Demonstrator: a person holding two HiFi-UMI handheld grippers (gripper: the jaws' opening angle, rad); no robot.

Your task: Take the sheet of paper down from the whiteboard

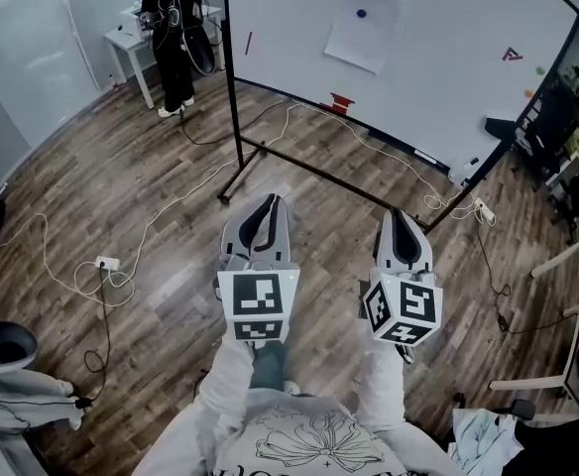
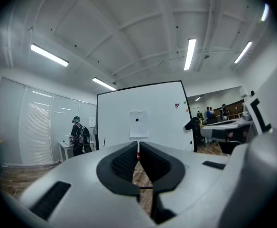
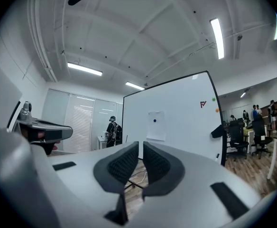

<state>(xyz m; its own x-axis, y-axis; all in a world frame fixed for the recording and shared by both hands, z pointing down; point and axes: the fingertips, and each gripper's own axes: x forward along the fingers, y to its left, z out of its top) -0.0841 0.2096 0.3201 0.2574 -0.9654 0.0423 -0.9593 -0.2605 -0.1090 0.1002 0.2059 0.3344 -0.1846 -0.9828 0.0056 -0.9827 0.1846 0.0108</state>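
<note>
The sheet of paper (image 1: 364, 28) hangs on the whiteboard (image 1: 448, 58), held by a blue magnet (image 1: 361, 13) near its top edge. In the head view it lies at 1 o'clock from the left gripper (image 1: 263, 216) and at about 12 o'clock from the right gripper (image 1: 403, 231), well apart from both. Each gripper's jaws are closed together with nothing between them. Both grippers point towards the board.

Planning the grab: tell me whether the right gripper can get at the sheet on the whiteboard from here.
Probably not yet. The right gripper is shut and a stretch of floor short of the sheet of paper on the whiteboard; nothing blocks the way.
</note>
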